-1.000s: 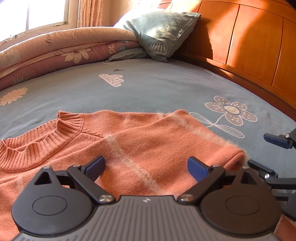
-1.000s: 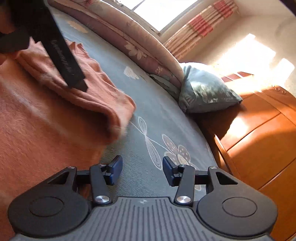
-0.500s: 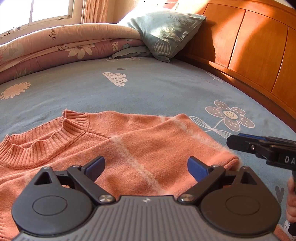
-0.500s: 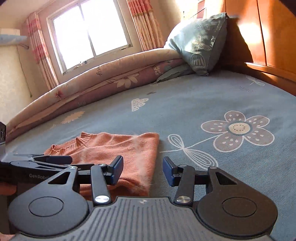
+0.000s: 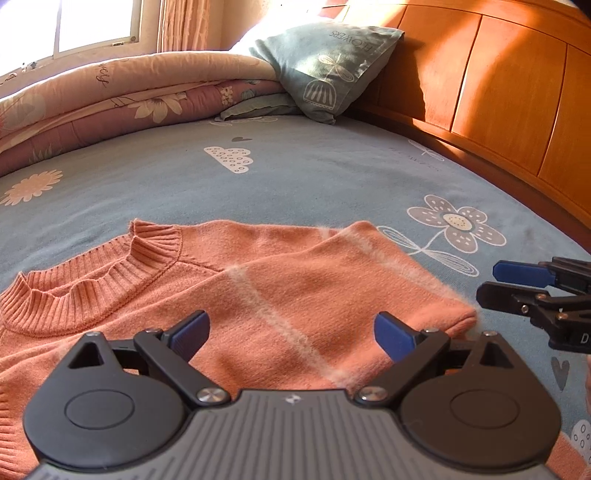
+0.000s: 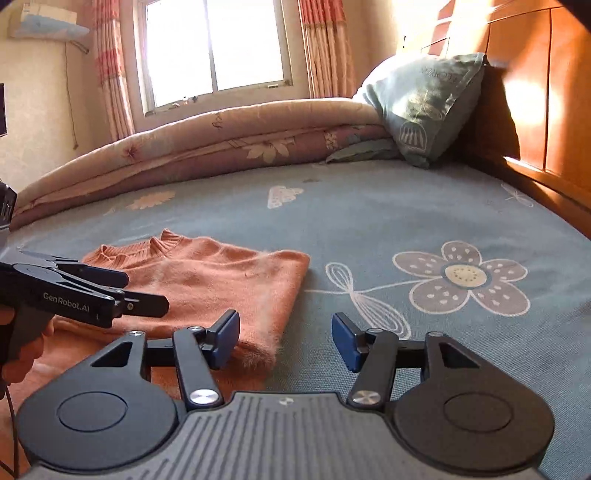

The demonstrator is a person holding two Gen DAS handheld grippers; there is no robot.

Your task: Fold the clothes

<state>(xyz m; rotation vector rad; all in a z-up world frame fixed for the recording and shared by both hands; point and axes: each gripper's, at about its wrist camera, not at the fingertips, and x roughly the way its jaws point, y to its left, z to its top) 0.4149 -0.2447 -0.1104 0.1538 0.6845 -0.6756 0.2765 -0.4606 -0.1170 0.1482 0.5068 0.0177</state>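
While the sweater (image 5: 295, 288) lies folded on the bed (image 5: 295, 177), both grippers, left (image 5: 291, 328) and right (image 6: 284, 341), hover jaws spread, gripping nothing.

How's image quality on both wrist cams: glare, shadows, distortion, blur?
Left wrist: strong fisheye curve on the bed sheet; window blown out; sun patches and a shadow on the headboard; sweater sharp. Right wrist: window overexposed, glare on the headboard, pillow in shade, no motion blur.
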